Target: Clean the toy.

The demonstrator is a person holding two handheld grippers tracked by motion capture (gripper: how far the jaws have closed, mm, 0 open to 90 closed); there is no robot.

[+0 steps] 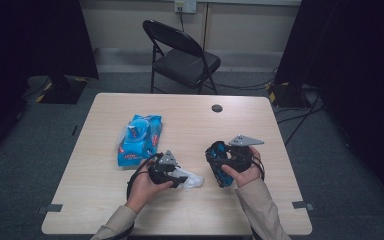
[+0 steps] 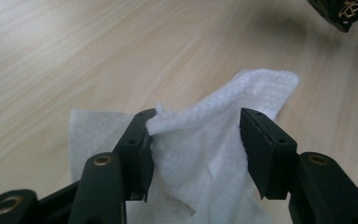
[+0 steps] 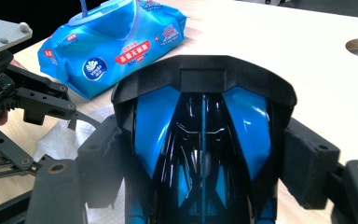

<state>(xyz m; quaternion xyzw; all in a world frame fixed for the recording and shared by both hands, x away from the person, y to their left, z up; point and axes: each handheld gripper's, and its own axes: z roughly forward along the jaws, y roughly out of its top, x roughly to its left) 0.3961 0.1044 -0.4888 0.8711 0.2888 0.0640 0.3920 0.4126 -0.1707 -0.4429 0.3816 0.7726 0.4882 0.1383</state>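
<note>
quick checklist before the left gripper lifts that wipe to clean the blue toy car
1. Wipe between the left gripper jaws: ok.
2. Both pads pressing the wipe: not ok, a gap shows at one pad.
3. Blue and black toy car clamped in the right gripper: ok.
4. Wipes pack clear of both grippers: ok.
5. Pack's flap closed: cannot tell.
</note>
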